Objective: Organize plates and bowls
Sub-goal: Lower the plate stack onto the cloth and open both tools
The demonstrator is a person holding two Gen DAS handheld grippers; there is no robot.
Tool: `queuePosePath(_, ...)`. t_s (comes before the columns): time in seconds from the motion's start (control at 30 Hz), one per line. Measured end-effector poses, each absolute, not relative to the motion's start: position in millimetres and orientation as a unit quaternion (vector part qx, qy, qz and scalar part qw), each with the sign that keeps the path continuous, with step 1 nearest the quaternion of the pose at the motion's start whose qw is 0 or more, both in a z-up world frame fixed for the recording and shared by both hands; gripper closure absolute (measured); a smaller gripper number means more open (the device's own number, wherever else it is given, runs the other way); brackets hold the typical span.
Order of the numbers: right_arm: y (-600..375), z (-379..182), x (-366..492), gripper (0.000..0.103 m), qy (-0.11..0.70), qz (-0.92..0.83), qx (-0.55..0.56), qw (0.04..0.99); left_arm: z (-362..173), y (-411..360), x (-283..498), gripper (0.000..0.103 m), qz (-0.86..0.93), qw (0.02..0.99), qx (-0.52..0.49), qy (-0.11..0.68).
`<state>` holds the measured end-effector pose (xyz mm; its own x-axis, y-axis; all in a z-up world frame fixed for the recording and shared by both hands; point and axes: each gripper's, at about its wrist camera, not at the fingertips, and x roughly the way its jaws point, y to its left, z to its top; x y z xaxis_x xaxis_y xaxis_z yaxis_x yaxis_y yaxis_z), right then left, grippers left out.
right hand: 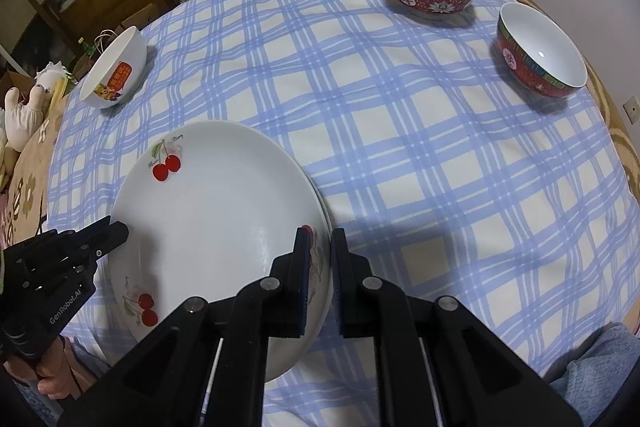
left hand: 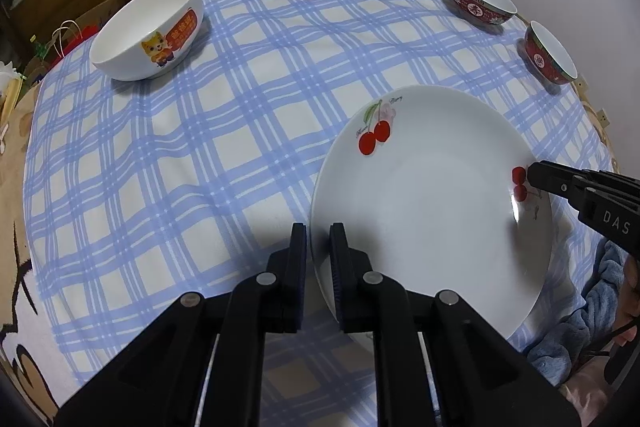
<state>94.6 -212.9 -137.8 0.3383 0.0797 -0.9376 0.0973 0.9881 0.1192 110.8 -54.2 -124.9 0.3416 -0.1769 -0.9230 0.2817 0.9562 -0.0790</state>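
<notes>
the left gripper (left hand: 319,239) straddles the near-left rim of the cherry plate (left hand: 432,203), one finger outside the rim and one over the plate, jaws narrowed onto the edge so it appears to be grasping it. the right gripper (right hand: 321,243) does the same at the opposite rim of the cherry plate (right hand: 216,211), one finger inside, one outside, clamped on the edge. in the right wrist view a second rim line shows just under the plate's right edge; whether that is another plate beneath cannot be told.

the plate is round, so it has no long axis; it faces up on the near part of the blue checked tablecloth (left hand: 240,131), and whether it is lifted cannot be told. cherry prints sit on its rim with small script too fine to read.

the opposite gripper's body reads "das" in the left view and "genrobot.ai" in the right.

farther out, a white cat bowl (left hand: 148,31) with an orange label of unreadable characters stands upright at far left. two red patterned bowls, one (left hand: 480,3) beside the other (left hand: 548,55), stand upright at far right.
</notes>
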Motion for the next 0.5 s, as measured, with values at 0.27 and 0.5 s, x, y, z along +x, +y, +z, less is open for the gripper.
queuePosePath(0.27, -214, -138, 95, 0.089, 0.576, -0.005, 0.082, 0.813, -122, -52, 110, 0.09, -0.139, 0.819, 0.043, 0.555)
queuePosePath(0.5, -215, -136, 95, 0.089, 0.577, -0.005, 0.093, 0.812, -112, -52, 106, 0.081, -0.139, 0.828, 0.051, 0.541)
